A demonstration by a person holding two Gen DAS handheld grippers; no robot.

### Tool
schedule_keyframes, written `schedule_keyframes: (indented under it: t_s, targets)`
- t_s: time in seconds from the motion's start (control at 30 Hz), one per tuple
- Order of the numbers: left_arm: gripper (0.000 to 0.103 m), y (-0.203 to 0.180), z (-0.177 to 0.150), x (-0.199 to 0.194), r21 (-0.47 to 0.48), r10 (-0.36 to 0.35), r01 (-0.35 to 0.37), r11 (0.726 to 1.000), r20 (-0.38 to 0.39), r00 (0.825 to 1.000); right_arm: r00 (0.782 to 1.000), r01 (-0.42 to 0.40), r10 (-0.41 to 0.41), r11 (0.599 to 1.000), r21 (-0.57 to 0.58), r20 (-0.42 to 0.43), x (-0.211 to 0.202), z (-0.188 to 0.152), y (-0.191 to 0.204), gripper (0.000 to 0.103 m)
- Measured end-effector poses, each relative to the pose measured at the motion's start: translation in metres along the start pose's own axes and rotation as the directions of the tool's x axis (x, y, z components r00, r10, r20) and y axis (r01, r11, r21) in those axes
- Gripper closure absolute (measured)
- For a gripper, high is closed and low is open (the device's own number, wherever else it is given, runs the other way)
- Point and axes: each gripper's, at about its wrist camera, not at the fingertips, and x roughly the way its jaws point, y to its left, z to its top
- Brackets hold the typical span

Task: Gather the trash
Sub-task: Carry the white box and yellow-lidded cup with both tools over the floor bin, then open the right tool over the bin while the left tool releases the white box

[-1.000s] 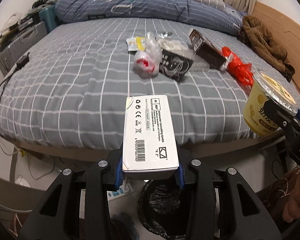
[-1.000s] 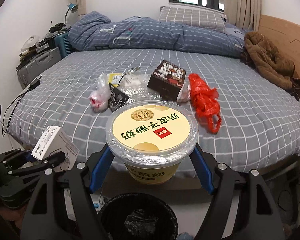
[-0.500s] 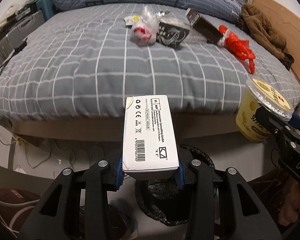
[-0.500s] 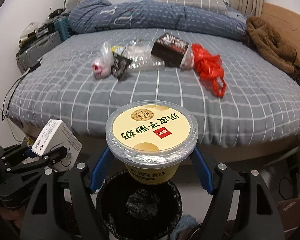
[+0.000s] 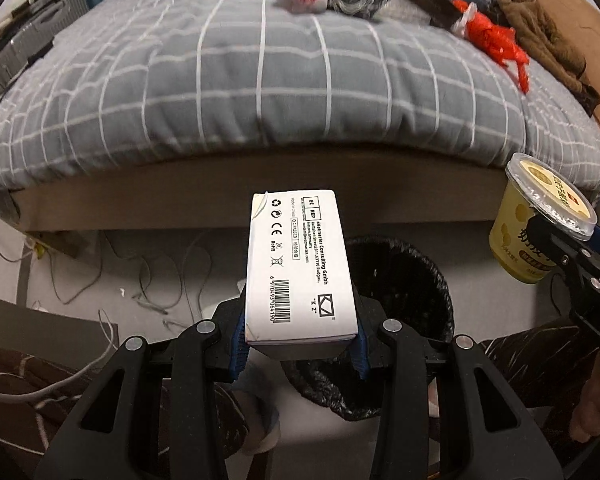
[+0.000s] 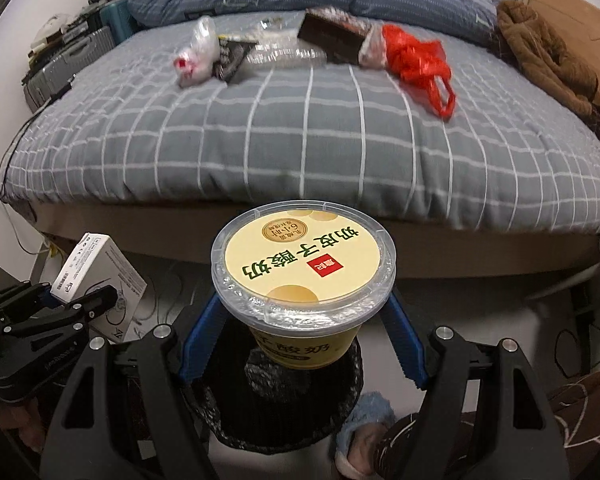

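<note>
Left wrist view: left gripper (image 5: 298, 354) clamped on near end of white box (image 5: 299, 268). Looks light, stiff cardboard. Box juts toward 12 o'clock, trash bin (image 5: 404, 316) below at 3 o'clock.

Right wrist view: right gripper (image 6: 304, 340) pinching yogurt cup (image 6: 303, 280) by sidewalls under rim; thin, crushable plastic, likely slippery. Bin (image 6: 284, 396) directly beneath.

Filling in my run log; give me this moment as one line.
left gripper: shut on white box | right gripper: shut on yogurt cup | both above trash bin
</note>
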Motion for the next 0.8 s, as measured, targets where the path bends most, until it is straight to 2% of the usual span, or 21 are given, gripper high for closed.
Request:
schedule_keyframes:
  t_s: [0.43, 0.8]
  targets:
    - [0.064, 0.002, -0.014, 0.047, 0.0, -0.005, 0.005, 1.0, -0.101, 0.995, 0.987, -0.028, 0.028, 1.0, 0.003, -0.157, 0.052, -0.024, 0.006, 0.031]
    - [0.064, 0.019, -0.025, 0.072, -0.028, 0.012, -0.016, 0.999, -0.153, 0.988, 0.953, -0.043, 0.049, 0.999, 0.026, -0.3, 0.103, -0.044, 0.015, 0.031]
